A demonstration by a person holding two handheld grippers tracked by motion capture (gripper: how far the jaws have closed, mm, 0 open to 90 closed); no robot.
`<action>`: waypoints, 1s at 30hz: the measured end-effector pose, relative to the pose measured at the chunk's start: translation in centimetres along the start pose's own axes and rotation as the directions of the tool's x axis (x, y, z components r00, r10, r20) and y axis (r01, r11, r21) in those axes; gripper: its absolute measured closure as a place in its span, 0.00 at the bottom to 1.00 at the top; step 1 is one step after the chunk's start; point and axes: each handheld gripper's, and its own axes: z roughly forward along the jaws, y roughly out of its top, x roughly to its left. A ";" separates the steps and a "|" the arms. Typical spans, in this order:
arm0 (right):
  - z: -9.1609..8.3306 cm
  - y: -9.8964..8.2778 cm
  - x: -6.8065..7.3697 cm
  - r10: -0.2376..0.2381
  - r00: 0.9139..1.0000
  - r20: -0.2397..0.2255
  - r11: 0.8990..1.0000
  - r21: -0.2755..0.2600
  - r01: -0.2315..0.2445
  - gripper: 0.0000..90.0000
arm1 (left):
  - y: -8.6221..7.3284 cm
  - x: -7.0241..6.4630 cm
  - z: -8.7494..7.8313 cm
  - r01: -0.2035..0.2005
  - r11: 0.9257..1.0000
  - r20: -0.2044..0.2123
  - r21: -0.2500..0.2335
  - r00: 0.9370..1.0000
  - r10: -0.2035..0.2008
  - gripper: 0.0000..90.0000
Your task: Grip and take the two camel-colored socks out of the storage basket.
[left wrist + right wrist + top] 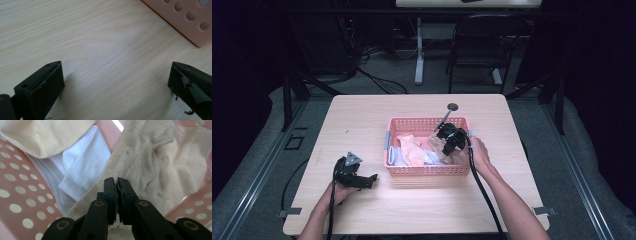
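Observation:
A pink perforated basket (427, 171) stands on the wooden table and holds several cloths. My right gripper (451, 138) reaches into its right end. In the right gripper view its jaws (116, 183) are pressed together on a fold at the edge of a beige knit cloth (155, 162). A white cloth (80, 167) and a cream cloth (37, 137) lie beside it on the basket floor (15, 195). My left gripper (362, 180) rests on the table left of the basket, its jaws (116, 85) wide apart over bare wood, with the basket corner (192, 22) ahead.
A round cable hole (452, 106) sits in the table behind the basket. Beyond the table's far edge are a black chair (482, 45), a white desk leg (419, 50) and loose cables on the floor. Bare wood (362, 125) lies left of the basket.

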 end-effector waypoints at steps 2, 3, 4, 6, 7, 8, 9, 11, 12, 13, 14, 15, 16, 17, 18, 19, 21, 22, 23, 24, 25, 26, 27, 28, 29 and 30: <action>-0.4 -0.1 -0.1 0.000 1.000 0.004 1.000 -0.007 0.000 0.96 | 0.0 0.0 0.0 0.002 1.000 0.000 -0.002 1.000 -0.002 0.00; -0.4 -0.1 -0.1 0.000 1.000 0.004 1.000 -0.007 0.000 0.96 | 0.0 0.0 0.0 0.000 1.000 0.000 0.000 1.000 0.000 0.00; -0.6 -0.1 -0.1 0.000 1.000 0.005 1.000 -0.012 0.000 0.96 | 0.0 0.0 0.0 0.003 1.000 0.000 -0.002 1.000 -0.003 0.00; -1.2 -0.2 -0.2 0.002 1.000 0.009 1.000 -0.025 -0.001 0.96 | 0.0 0.0 0.0 0.003 1.000 0.000 -0.002 1.000 -0.003 0.00; -1.3 -0.3 -0.1 0.011 1.000 0.006 0.999 -0.044 -0.010 0.96 | 0.0 0.0 0.0 0.003 1.000 0.000 -0.002 1.000 -0.003 0.00; -1.8 -0.3 -0.2 0.007 1.000 0.013 0.999 -0.046 -0.007 0.96 | 0.0 0.0 0.0 0.000 1.000 0.000 0.000 1.000 0.000 0.00; -2.0 -0.4 -0.2 0.014 1.000 0.013 0.998 -0.062 -0.013 0.96 | 0.0 0.0 0.0 0.000 1.000 0.000 0.000 1.000 0.000 0.00; -2.8 -0.4 -0.3 0.011 1.000 0.018 0.997 -0.072 -0.010 0.96 | 0.0 0.0 0.0 0.000 1.000 0.000 0.000 1.000 0.000 0.00; -3.2 -0.4 -0.3 0.010 1.000 0.019 0.997 -0.076 -0.008 0.96 | 0.0 0.0 0.0 0.000 1.000 0.000 0.000 1.000 0.000 0.00; -3.5 -0.4 -0.3 0.010 1.000 0.019 0.996 -0.087 -0.009 0.96 | 0.0 0.0 0.0 0.000 1.000 0.000 0.000 1.000 0.000 0.00; -3.8 -0.5 -0.3 0.019 1.000 0.013 0.994 -0.103 -0.018 0.96 | 0.0 0.0 0.0 0.003 1.000 0.000 -0.001 1.000 -0.003 0.00; -4.4 -0.5 -0.3 0.014 1.000 0.014 0.994 -0.107 -0.012 0.96 | 0.0 0.0 0.0 0.000 1.000 0.000 0.000 1.000 0.000 0.00; -4.4 -0.5 -0.3 0.014 1.000 0.014 0.994 -0.107 -0.012 0.96 | 0.0 0.0 0.0 0.001 1.000 0.000 0.000 1.000 -0.001 0.00; -4.6 -0.5 -0.3 0.011 1.000 0.018 0.994 -0.111 -0.009 0.96 | 0.0 0.0 0.0 0.000 1.000 0.000 0.000 1.000 0.000 0.00; -4.8 -0.5 -0.3 0.018 1.000 0.012 0.993 -0.116 -0.017 0.96 | 0.0 0.0 0.0 0.003 1.000 0.000 -0.002 1.000 -0.003 0.00; -5.0 -0.5 -0.3 0.018 1.000 0.013 0.994 -0.109 -0.017 0.96 | 0.0 0.0 0.0 0.000 1.000 0.000 0.000 1.000 0.000 0.00; -5.2 -0.5 -0.3 0.017 1.000 0.002 0.994 -0.108 -0.016 0.96 | 0.0 0.0 0.0 0.003 1.000 0.000 -0.002 1.000 -0.003 0.00; -5.4 -0.5 -0.3 0.013 1.000 0.008 0.995 -0.104 -0.012 0.96 | 0.0 0.0 0.0 0.000 1.000 0.000 0.000 1.000 0.000 0.00; -5.5 -0.5 -0.3 0.011 1.000 0.007 0.995 -0.103 -0.010 0.96 | 0.0 0.0 0.0 0.000 1.000 0.000 0.000 1.000 0.000 0.00; -5.7 -0.5 -0.3 0.003 1.000 0.010 0.996 -0.092 -0.002 0.96 | 0.0 0.0 0.0 0.000 1.000 0.000 0.000 1.000 0.000 0.00; -5.7 -0.5 -0.2 0.014 1.000 0.009 0.994 -0.108 -0.013 0.96 | 0.0 0.0 0.0 0.000 1.000 0.000 0.000 1.000 0.000 0.00; -5.9 -0.5 -0.3 0.006 1.000 0.011 0.995 -0.102 -0.005 0.96 | 0.0 0.0 0.0 0.000 1.000 0.000 0.000 1.000 0.000 0.00; -6.1 -0.5 -0.3 0.004 1.000 0.009 0.995 -0.100 -0.003 0.96 | 0.0 0.0 0.0 0.003 1.000 0.000 -0.002 1.000 -0.003 0.00; -6.4 -0.5 -0.2 0.003 1.000 0.016 0.994 -0.107 -0.001 0.96 | 0.0 0.0 0.0 0.000 1.000 0.000 0.000 1.000 0.000 0.00; -6.6 -0.5 -0.2 -0.001 1.000 0.017 0.995 -0.104 0.003 0.96 | 0.0 0.0 0.0 0.000 1.000 0.000 0.000 1.000 0.000 0.00; -6.8 -0.5 -0.1 -0.001 1.000 0.014 0.994 -0.108 0.003 0.96 | 0.0 0.0 0.0 0.003 1.000 0.000 -0.002 1.000 -0.003 0.00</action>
